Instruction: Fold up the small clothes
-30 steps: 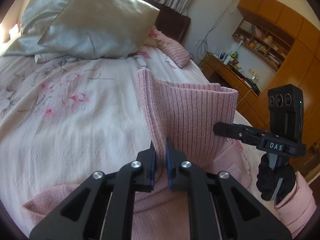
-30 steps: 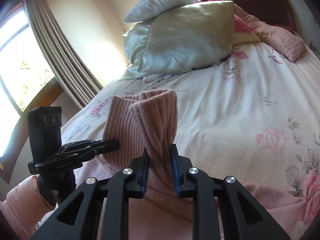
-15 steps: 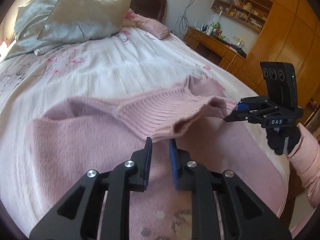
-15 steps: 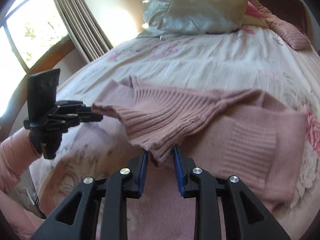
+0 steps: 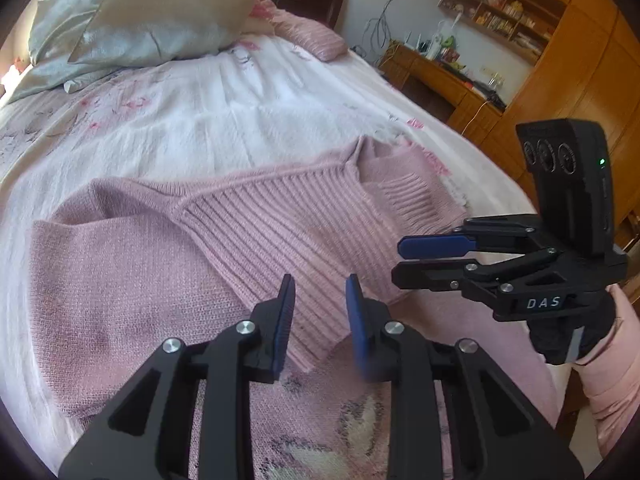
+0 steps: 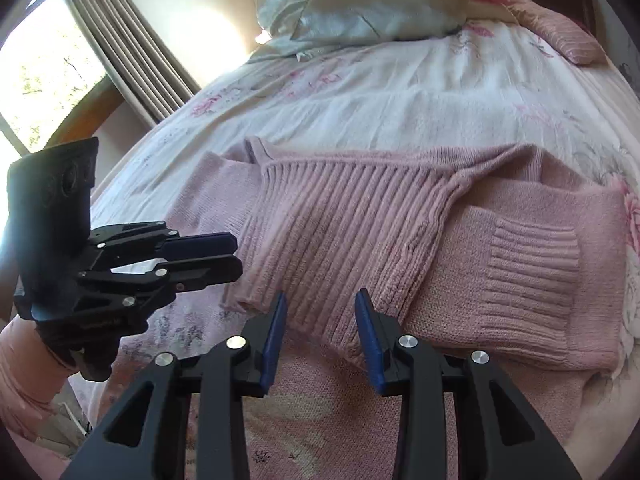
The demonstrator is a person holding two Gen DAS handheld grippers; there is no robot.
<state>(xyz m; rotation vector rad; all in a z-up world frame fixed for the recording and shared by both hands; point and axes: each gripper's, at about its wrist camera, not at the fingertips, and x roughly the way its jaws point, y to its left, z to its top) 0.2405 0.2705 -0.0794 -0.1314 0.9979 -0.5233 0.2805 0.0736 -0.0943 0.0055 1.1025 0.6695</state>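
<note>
A pink knit sweater (image 5: 132,264) lies on the bed, its ribbed hem (image 5: 292,232) folded over the body. In the right wrist view the same sweater (image 6: 472,280) shows a ribbed cuff (image 6: 536,264) at the right. My left gripper (image 5: 320,304) hovers open just above the folded hem's near corner, nothing between its fingers. My right gripper (image 6: 320,312) is open too, over the hem's other near corner. Each gripper appears in the other's view: the right one (image 5: 408,258) at the right, the left one (image 6: 232,258) at the left, both apart from the cloth.
The bed has a white floral cover (image 5: 208,120). Silver pillows (image 5: 160,12) and a pink pillow (image 5: 312,36) sit at the headboard. A wooden desk and shelves (image 5: 480,60) stand to the right of the bed. Curtains and a window (image 6: 100,60) are on the left. Pink sleeves (image 5: 612,380) hold the grippers.
Both grippers carried the ribbed hem down from held-up to flat on the sweater, then opened and let go. They have drawn back slightly toward the near edge.
</note>
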